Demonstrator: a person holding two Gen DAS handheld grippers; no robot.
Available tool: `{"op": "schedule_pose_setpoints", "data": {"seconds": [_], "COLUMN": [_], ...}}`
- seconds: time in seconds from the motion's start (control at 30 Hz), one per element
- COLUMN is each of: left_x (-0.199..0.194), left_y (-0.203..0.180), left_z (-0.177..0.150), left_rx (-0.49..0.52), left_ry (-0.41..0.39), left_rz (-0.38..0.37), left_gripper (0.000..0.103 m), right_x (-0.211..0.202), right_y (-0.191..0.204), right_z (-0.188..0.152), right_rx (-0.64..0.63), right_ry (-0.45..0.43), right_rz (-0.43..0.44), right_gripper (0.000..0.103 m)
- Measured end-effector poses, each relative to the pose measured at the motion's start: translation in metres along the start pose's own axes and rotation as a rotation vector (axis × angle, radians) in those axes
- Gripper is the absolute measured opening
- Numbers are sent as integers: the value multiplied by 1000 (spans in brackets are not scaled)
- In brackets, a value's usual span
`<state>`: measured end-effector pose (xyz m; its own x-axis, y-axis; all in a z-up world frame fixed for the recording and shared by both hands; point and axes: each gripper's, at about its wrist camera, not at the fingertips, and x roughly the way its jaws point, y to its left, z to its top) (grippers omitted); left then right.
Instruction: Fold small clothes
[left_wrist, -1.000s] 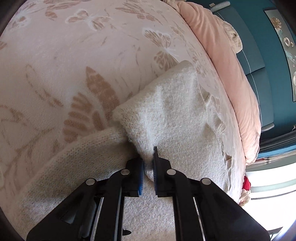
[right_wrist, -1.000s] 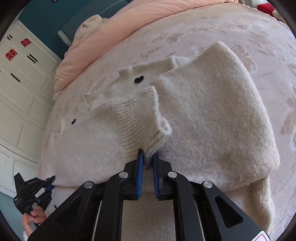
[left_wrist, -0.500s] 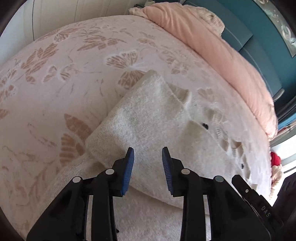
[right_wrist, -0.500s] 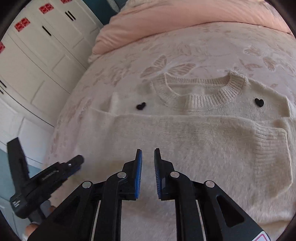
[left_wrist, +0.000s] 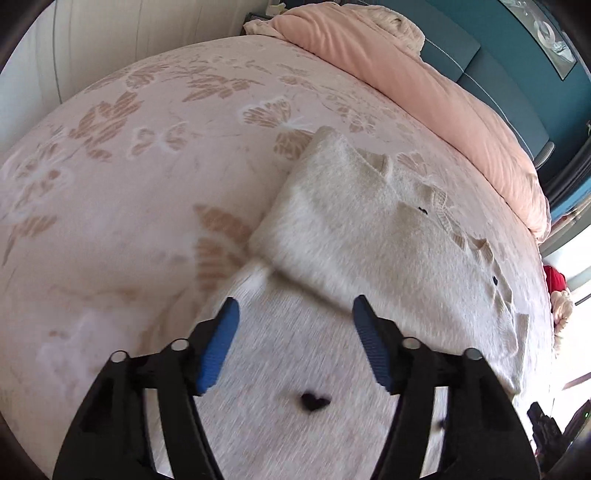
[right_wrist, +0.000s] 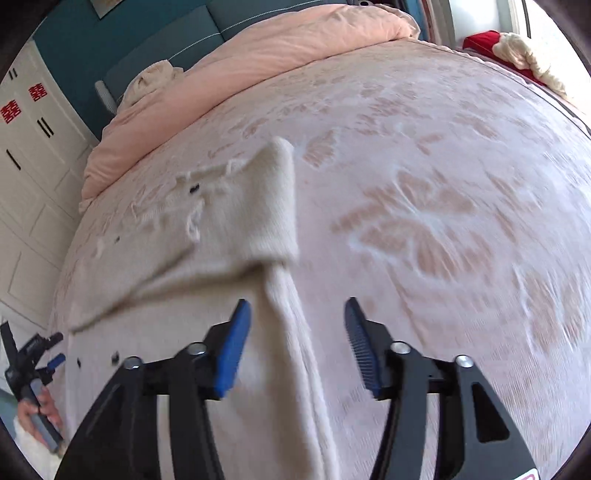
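Observation:
A cream knit sweater (left_wrist: 369, 229) with small black hearts lies flat on the pink butterfly bedspread (left_wrist: 129, 184), its sleeves folded across the chest. My left gripper (left_wrist: 295, 317) hovers over the sweater's body near its left side. Its jaws are opening and nothing is between them. In the right wrist view the sweater (right_wrist: 229, 229) fills the left half. My right gripper (right_wrist: 297, 314) hangs over the sweater's right side edge, jaws opening, and the pads do not press the knit. The left gripper (right_wrist: 33, 365) shows at the lower left, held in a hand.
A rolled pink duvet (left_wrist: 424, 85) lies along the teal headboard (right_wrist: 122, 40). White wardrobe doors (right_wrist: 29, 155) stand beside the bed. A red item (right_wrist: 480, 40) and a cream bundle (right_wrist: 528, 59) sit at the bed's far edge. Bare bedspread (right_wrist: 443, 184) stretches right of the sweater.
Both grippers let go of the sleeve cuffs, which now lie folded on the sweater, and opened. The left one rose; the right one swung across to the sweater's right edge.

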<state>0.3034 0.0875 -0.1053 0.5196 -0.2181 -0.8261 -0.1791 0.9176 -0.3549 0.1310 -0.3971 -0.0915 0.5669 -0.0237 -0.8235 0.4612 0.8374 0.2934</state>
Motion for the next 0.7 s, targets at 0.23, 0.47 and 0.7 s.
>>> {"op": "schedule_pose_setpoints", "data": {"seconds": [0.23,0.47,0.7], "left_x": [-72,-96,-82], "left_y": [80,103,83], "left_z": [-103,-152,-139], "left_rx": [-85,-254,-239], "left_ry": [152,169,206], "left_rz": [18,-155,-198], "left_gripper": [81,98,89], "right_x": [-62,-46,-28], "right_y": [-27,4,19], "right_z": [-143,-161,-143], "right_rx": [52,57,171], "right_ry": [182,185,174], "right_rz": [44,145,232], "right_gripper": [69,80,79]}}
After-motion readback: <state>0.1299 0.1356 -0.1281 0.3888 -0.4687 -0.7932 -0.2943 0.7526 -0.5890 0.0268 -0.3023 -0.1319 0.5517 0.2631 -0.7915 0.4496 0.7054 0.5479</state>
